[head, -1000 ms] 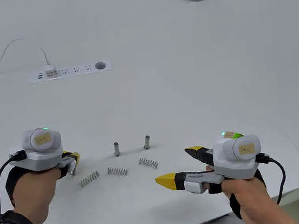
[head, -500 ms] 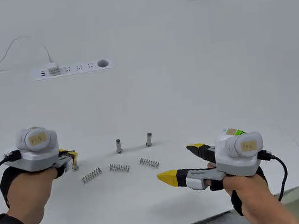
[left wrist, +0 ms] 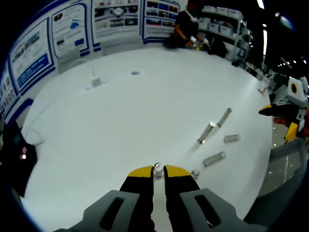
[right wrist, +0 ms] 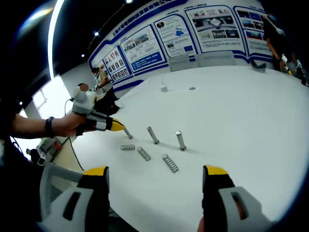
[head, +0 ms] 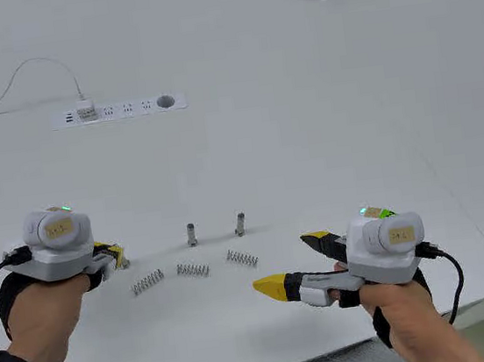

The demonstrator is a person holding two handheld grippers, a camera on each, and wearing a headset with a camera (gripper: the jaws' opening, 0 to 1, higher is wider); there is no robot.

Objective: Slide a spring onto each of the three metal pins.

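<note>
Metal pins [head: 191, 234] x2 — axes vert.

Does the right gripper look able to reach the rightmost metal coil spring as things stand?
Probably yes: the right gripper is open, the rightmost metal coil spring lies loose just ahead of it, and the two upright metal pins stand beyond.

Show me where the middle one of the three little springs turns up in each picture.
Head view: the middle spring lies left of centre, just in front of the two standing pins.
Left gripper view: the spring sits right of centre, below the pins.
Right gripper view: the spring sits left of centre, below the pins.
Shared landmark: the two standing pins.
</note>
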